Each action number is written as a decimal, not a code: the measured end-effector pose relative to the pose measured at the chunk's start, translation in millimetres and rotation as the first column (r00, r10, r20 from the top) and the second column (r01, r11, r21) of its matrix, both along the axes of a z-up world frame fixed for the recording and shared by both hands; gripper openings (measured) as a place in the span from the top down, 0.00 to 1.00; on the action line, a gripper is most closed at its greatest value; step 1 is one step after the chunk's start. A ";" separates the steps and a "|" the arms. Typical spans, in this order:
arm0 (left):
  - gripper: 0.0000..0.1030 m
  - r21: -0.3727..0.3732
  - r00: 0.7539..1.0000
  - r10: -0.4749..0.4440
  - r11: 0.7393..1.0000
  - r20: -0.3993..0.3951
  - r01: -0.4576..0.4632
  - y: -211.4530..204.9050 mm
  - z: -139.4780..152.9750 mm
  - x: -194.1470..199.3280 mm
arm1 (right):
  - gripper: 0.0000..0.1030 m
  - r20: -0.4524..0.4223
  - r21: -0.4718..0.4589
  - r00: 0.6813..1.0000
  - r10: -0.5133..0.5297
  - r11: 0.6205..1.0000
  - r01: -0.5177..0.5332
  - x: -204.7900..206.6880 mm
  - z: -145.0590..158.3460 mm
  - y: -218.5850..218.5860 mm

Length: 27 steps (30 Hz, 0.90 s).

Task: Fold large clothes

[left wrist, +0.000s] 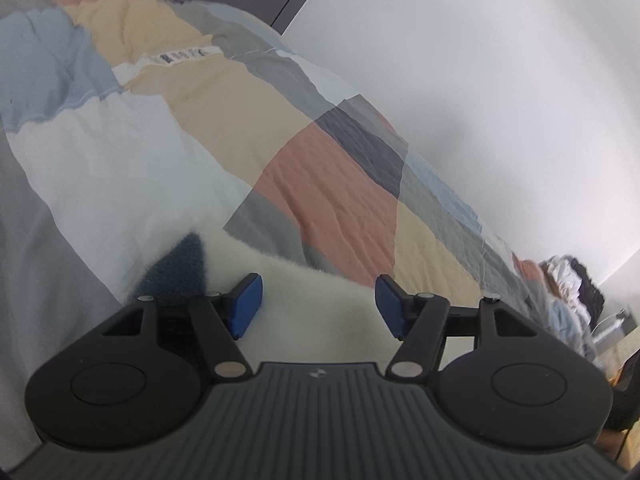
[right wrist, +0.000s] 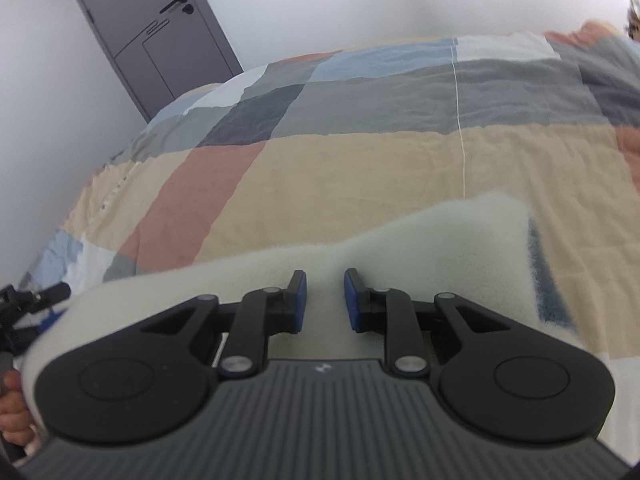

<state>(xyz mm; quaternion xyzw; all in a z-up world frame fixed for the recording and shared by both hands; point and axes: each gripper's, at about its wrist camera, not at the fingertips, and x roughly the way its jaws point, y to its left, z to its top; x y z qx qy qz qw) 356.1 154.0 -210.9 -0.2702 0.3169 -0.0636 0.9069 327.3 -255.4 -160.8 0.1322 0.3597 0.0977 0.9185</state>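
A cream fleece garment [left wrist: 320, 312] with a dark blue patch [left wrist: 180, 264] lies on the patchwork bedcover [left wrist: 328, 184]. In the left wrist view my left gripper [left wrist: 318, 306] hovers over it with its jaws wide apart; the fleece shows in the gap and the blue pads [left wrist: 246, 306] stand clear of it. In the right wrist view the same cream garment [right wrist: 400, 240] spreads across the bedcover [right wrist: 360, 160], its blue patch [right wrist: 548, 280] at the right. My right gripper [right wrist: 326, 300] is nearly closed, with a fold of fleece pinched between its pads.
A grey door [right wrist: 160, 40] stands in the white wall behind the bed. A heap of clothes [left wrist: 572, 280] lies at the bed's far end. At the left edge of the right wrist view I see a person's fingers [right wrist: 12, 404] and a black device [right wrist: 36, 300].
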 end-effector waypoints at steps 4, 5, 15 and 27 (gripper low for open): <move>0.31 0.140 0.999 -0.027 0.990 0.041 0.021 -22.0 9.2 -10.3 | 0.74 0.019 -0.023 1.000 0.008 1.000 -0.007 -9.9 8.0 5.6; 0.31 0.166 0.998 -0.035 0.986 0.049 0.027 -27.2 11.7 -13.8 | 0.74 0.026 -0.022 1.000 0.010 1.000 -0.010 -13.3 10.2 6.2; 0.30 0.352 0.985 -0.132 0.932 0.113 0.085 -77.1 39.6 -66.2 | 0.74 0.112 -0.048 0.990 0.089 0.995 -0.084 -68.8 29.6 31.4; 0.29 0.426 0.967 -0.233 0.888 0.100 0.170 -111.0 35.5 -101.1 | 0.74 0.157 -0.119 0.977 0.144 0.985 -0.126 -96.8 34.4 50.8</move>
